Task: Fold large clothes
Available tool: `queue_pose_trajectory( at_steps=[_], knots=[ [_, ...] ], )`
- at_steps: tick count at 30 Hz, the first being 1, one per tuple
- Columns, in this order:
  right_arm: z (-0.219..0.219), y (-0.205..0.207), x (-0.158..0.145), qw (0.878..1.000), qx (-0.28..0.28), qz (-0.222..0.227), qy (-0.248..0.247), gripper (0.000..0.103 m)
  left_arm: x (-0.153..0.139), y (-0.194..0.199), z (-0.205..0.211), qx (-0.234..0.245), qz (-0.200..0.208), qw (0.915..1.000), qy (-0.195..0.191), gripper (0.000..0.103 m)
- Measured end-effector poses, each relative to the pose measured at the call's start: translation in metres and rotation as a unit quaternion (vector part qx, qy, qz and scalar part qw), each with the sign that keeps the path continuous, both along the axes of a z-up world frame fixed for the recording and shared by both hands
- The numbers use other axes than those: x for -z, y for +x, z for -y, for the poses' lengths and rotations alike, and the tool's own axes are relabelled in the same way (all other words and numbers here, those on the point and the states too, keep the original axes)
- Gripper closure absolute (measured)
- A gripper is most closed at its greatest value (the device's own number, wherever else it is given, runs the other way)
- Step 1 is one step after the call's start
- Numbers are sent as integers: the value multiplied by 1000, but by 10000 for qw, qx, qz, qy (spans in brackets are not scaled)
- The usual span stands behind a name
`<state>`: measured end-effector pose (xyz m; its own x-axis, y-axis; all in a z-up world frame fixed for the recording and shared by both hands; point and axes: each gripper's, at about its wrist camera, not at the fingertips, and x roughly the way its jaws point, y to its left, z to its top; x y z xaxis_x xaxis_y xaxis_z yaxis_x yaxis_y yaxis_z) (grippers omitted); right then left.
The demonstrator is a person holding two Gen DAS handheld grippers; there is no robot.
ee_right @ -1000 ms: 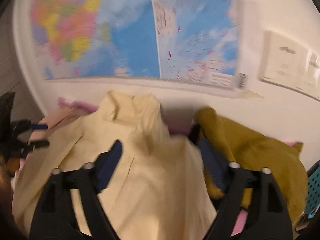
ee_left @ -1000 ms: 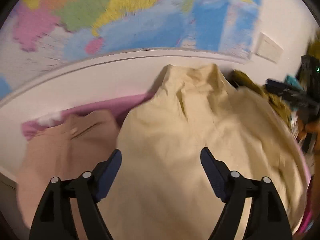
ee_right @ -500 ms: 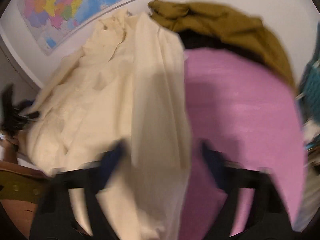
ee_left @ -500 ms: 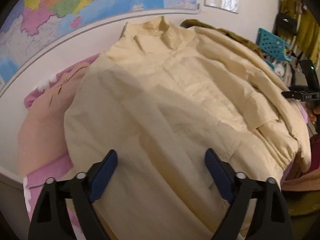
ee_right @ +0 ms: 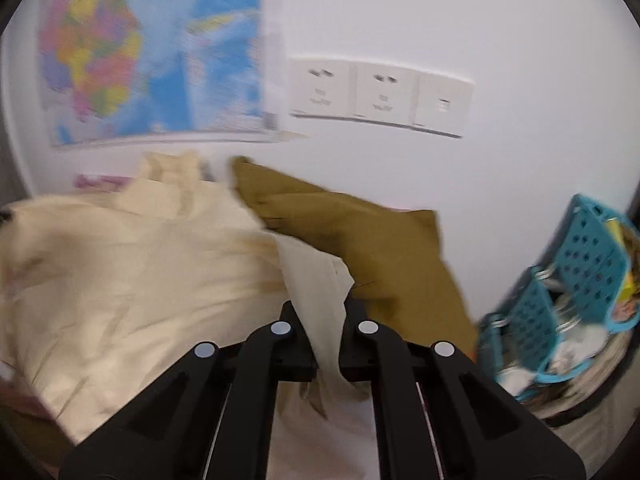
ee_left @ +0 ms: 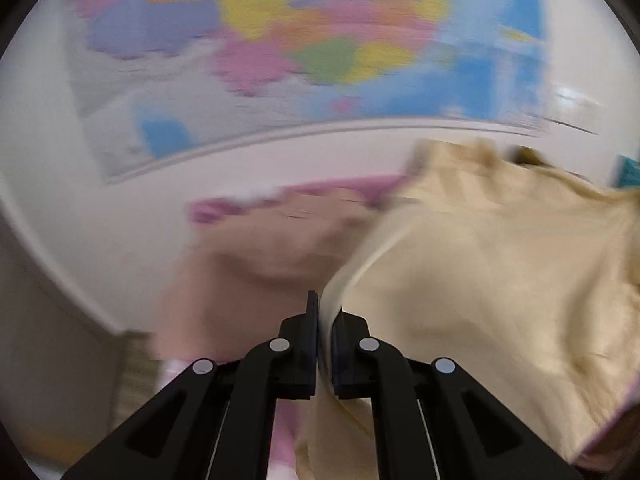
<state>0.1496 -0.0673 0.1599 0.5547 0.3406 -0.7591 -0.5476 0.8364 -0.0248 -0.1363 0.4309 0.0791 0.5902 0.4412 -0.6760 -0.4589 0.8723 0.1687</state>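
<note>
A large cream jacket (ee_left: 500,264) lies spread over a pink-covered surface, its collar toward the wall. My left gripper (ee_left: 325,320) is shut on the jacket's left edge, and the cloth rises from the jaws. In the right wrist view the same cream jacket (ee_right: 132,264) fills the left side. My right gripper (ee_right: 325,312) is shut on its right edge, and a pale flap of fabric stands up between the jaws. Both views are blurred by motion.
A tan garment (ee_left: 272,252) lies left of the jacket on the pink cover (ee_left: 224,208). An olive garment (ee_right: 360,240) lies to its right. A teal basket (ee_right: 568,292) stands at far right. A world map (ee_left: 280,52) and wall sockets (ee_right: 380,96) are behind.
Both grippers were open above the jacket; each has now closed on an edge of it. Both cameras have swung up toward the wall.
</note>
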Motion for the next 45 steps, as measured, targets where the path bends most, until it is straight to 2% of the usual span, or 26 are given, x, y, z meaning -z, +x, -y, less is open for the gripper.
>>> queue_pose_trajectory(
  at_steps=[2, 3, 4, 5, 6, 7, 9, 10, 11, 12, 14, 16, 17, 19, 21, 23, 26, 29, 30, 31, 32, 33, 35, 38, 42, 45],
  knots=[
    [-5, 19, 29, 9992, 143, -46, -369, 97, 5, 7, -25, -365, -193, 9985, 352, 97],
    [2, 25, 42, 9988, 249, -136, -388, 95, 14, 12, -37, -534, -327, 9972, 397, 93],
    [3, 35, 67, 9974, 425, -375, -452, 95, 30, 19, -48, -702, -603, 9945, 493, 91],
    [10, 38, 83, 9959, 489, -542, -527, 92, 48, 24, -54, -852, -900, 9908, 549, 81],
    [12, 41, 95, 9947, 551, -669, -560, 91, 66, 29, -58, -1010, -1200, 9857, 619, 76],
    [13, 41, 109, 9929, 585, -831, -617, 91, 86, 34, -59, -1116, -1472, 9799, 748, 76],
    [15, 36, 119, 9908, 697, -866, -770, 80, 98, 33, -54, -974, -1560, 9809, 632, 75],
    [16, 33, 116, 9904, 782, -792, -818, 65, 95, 30, -49, -910, -1421, 9840, 575, 73],
    [19, 26, 107, 9911, 873, -627, -784, 55, 84, 23, -43, -815, -1142, 9885, 571, 66],
    [21, 20, 97, 9922, 923, -451, -703, 46, 72, 16, -37, -685, -865, 9924, 551, 50],
    [18, -7, 62, 9950, 892, 111, -426, 36, 45, 1, -22, -390, -329, 9971, 559, 36],
    [4, -34, 38, 9982, 498, 318, 35, 36, 23, -9, -3, 62, 59, 9985, 536, 33],
    [-5, -47, 32, 9990, 191, 266, 289, 36, 16, -14, 8, 312, 227, 9981, 490, 28],
    [-35, -74, 33, 9944, -716, -185, 760, 38, 6, -19, 32, 775, 450, 9952, 389, 26],
    [-67, -93, 48, 9825, -1365, -728, 1035, 45, 6, -17, 59, 1096, 441, 9926, 285, 25],
    [-114, -112, 81, 9604, -2033, -1523, 1144, 47, 17, -15, 74, 1371, 392, 9897, 153, 25],
    [-167, -123, 127, 9441, -2334, -2175, 831, 48, 34, -15, 91, 1413, 220, 9896, 174, 25],
    [-196, -121, 156, 9399, -2252, -2479, 659, 49, 45, -14, 85, 1339, 179, 9908, -76, 25],
    [-201, -120, 160, 9401, -2212, -2518, 631, 59, 47, -17, 86, 1285, 184, 9915, -104, 25],
    [-205, -120, 165, 9403, -2211, -2509, 630, 62, 48, -19, 82, 1253, 213, 9917, -170, 24],
    [-208, -121, 165, 9432, -2241, -2383, 586, 72, 49, -19, 78, 1220, 237, 9920, -236, 22],
    [-211, -120, 164, 9448, -2227, -2343, 530, 99, 51, -21, 74, 1144, 246, 9927, -283, 21],
    [-210, -112, 165, 9416, -2127, -2497, 761, 101, 53, -23, 68, 1054, 243, 9936, -321, 21],
    [-215, -104, 149, 9484, -2168, -2151, 848, 102, 49, -28, 59, 991, 364, 9936, -398, 21],
    [-227, -83, 126, 9646, -1950, -1544, 877, 102, 41, -34, 51, 869, 587, 9933, -488, 21],
    [-242, -62, 132, 9716, -1685, -1405, 889, 101, 43, -39, 50, 881, 613, 9922, -632, 21]
  ],
)
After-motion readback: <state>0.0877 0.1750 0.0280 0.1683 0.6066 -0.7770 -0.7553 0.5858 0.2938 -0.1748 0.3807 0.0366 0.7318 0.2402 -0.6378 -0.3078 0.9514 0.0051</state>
